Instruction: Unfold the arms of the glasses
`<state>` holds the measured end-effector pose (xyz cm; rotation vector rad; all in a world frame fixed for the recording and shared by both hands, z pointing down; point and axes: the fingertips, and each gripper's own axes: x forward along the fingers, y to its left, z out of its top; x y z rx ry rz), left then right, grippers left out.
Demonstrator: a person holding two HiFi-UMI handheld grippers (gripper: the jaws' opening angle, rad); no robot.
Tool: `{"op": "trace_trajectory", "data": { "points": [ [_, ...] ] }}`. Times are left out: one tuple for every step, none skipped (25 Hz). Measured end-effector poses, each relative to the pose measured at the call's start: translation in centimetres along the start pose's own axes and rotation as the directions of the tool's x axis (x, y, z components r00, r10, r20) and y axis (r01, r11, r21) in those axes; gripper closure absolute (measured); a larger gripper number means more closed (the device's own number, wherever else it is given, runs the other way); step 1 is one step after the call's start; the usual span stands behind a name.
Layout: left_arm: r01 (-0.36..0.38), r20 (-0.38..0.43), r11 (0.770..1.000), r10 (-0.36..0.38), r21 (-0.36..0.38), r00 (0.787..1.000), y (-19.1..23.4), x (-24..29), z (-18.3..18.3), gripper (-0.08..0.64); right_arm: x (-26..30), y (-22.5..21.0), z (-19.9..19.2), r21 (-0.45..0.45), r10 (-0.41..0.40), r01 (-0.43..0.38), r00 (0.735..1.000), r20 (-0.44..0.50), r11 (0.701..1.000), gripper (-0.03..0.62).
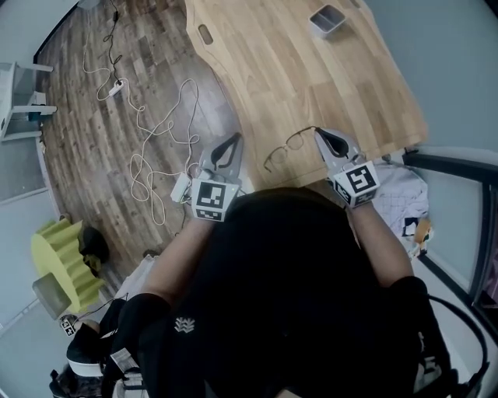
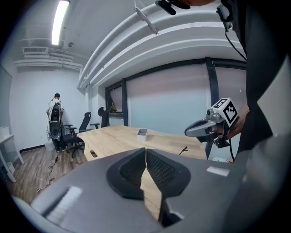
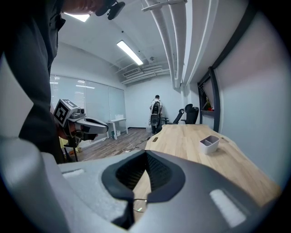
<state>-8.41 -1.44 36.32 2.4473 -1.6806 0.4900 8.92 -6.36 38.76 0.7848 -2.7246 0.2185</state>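
Observation:
The thin-framed glasses (image 1: 275,158) lie on the wooden table (image 1: 311,78) close to its near edge. My right gripper (image 1: 321,134) hovers just over their right end, jaws shut and nothing visible between the pads. In the right gripper view one lens (image 3: 139,205) shows below the closed right gripper (image 3: 146,154). My left gripper (image 1: 231,142) is held off the table's edge, left of the glasses, also shut and empty. The left gripper view shows its closed pads (image 2: 145,152), the right gripper (image 2: 187,132) and a dark tip of the glasses (image 2: 183,149) under it.
A small grey tray (image 1: 327,19) stands far back on the table. White cables and a power strip (image 1: 148,148) lie on the wood floor to the left. Office chairs and a standing person (image 2: 55,113) are far across the room. A checked cloth (image 1: 401,194) lies at the right.

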Motion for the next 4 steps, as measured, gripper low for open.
{"op": "trace_trajectory", "data": {
  "points": [
    [0.004, -0.001, 1.0, -0.004, 0.002, 1.0, -0.06, 0.04, -0.02, 0.551, -0.03, 0.04, -0.03, 0.002, -0.002, 0.002, 1.0, 0.001, 1.0, 0.591],
    [0.008, -0.002, 1.0, -0.008, 0.003, 1.0, -0.09, 0.08, -0.03, 0.55, -0.06, 0.07, -0.07, 0.005, -0.004, 0.004, 1.0, 0.001, 1.0, 0.591],
    [0.011, -0.002, 1.0, -0.011, 0.005, 1.0, -0.09, 0.11, -0.03, 0.551, -0.09, 0.1, -0.13, 0.008, -0.005, 0.005, 1.0, 0.002, 1.0, 0.591],
    [0.013, -0.003, 1.0, -0.013, 0.006, 1.0, -0.09, 0.14, -0.03, 0.55, -0.11, 0.12, -0.19, 0.01, -0.007, 0.007, 1.0, 0.002, 1.0, 0.591]
  ]
}}
